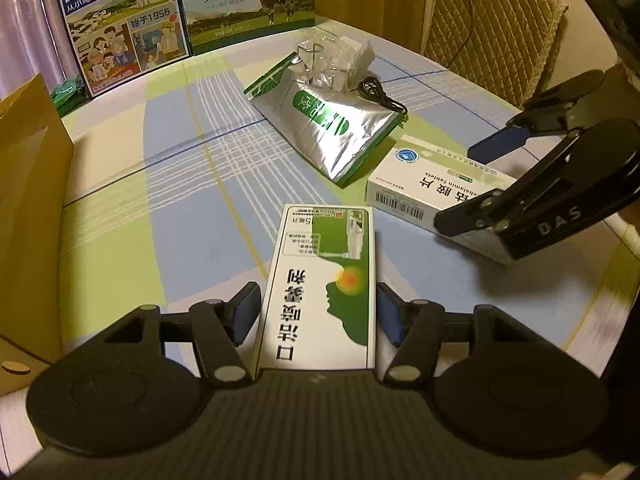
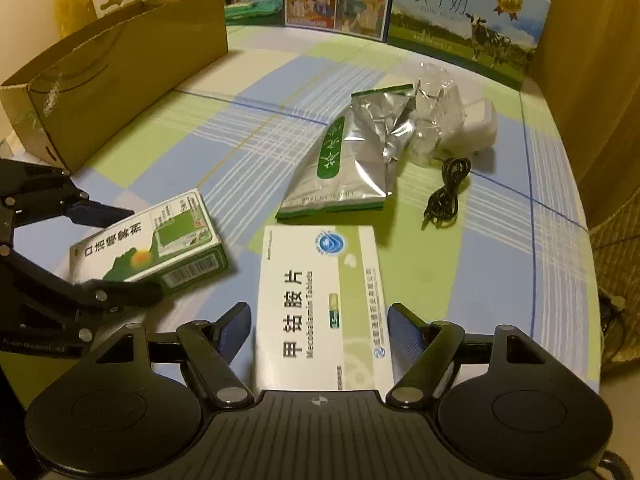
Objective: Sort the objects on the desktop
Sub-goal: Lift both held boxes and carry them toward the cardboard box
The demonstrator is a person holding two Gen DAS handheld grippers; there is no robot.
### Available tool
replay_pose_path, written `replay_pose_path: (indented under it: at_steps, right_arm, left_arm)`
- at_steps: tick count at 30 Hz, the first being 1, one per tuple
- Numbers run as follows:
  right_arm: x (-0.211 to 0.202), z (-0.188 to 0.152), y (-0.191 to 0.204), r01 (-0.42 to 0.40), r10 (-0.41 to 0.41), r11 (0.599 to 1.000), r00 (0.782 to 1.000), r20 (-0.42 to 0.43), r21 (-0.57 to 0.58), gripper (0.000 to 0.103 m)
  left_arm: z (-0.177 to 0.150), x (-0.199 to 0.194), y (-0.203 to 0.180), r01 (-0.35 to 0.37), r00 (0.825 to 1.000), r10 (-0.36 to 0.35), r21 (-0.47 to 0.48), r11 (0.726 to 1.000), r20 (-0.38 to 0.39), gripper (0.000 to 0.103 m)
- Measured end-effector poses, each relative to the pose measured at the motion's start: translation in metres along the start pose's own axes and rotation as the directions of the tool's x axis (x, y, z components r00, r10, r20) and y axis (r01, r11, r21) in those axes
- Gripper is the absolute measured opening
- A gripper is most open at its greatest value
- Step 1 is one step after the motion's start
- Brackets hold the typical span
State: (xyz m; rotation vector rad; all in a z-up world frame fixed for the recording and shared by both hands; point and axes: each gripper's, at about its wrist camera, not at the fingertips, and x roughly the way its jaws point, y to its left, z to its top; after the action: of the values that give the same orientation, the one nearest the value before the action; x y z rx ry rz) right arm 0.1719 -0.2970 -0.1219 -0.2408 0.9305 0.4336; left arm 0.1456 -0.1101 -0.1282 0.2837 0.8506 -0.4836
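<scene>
The green-and-white spray box [image 1: 320, 288] lies flat on the checked desk [image 1: 180, 184], a green head silhouette with an orange spot on its top face. Its long axis runs straight away from the left tool [image 1: 318, 312], whose fingers stand apart on either side of it, not clearly pressing. To its right lies the white tablet box [image 2: 320, 308], with black lettering, a blue round logo and pale green bands. It also points lengthwise away from the right tool [image 2: 318, 332], which is spread wide around its near end. A silver pouch [image 2: 352, 160] lies beyond both boxes.
</scene>
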Motion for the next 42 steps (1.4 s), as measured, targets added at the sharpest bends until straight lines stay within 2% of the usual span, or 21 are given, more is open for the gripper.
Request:
replay_pose_path:
  at_steps: [7,14,21,26,35,42]
  right_arm:
    - [0.008,-0.004,-0.005,-0.006,0.007,0.999,1.0,-0.014,0.035,0.071]
    - [0.0,-0.007,-0.004,0.019,-0.021,0.997,1.0,0.019,0.074,0.068]
    - [-0.025,-0.006,0.005,0.014,-0.03,0.983,0.996,0.086,0.185,0.068]
    - [-0.044,0.001,0.02,0.012,-0.037,0.977,0.993,0.116,0.211,0.068]
    - [-0.08,0.055,0.067,-0.046,0.009,0.986,0.975,0.223,0.162,0.068]
    - [-0.083,0.116,0.129,-0.113,0.088,0.991,0.955,0.283,0.073,0.068]
  left_arm:
    - [0.002,0.009,-0.005,-0.004,1.0,0.004,0.038,0.999,-0.009,0.054]
    - [0.0,0.005,-0.003,-0.021,1.0,0.021,0.013,1.0,-0.011,0.051]
    - [-0.001,-0.017,0.007,-0.038,0.999,0.038,-0.023,0.999,0.01,0.051]
    - [0.005,-0.045,0.018,-0.057,0.997,0.059,-0.045,0.997,0.051,0.051]
    - [0.017,-0.107,0.058,-0.123,0.981,0.136,-0.095,0.988,0.14,0.051]
    - [0.016,-0.158,0.119,-0.198,0.956,0.229,-0.171,0.965,0.182,0.051]
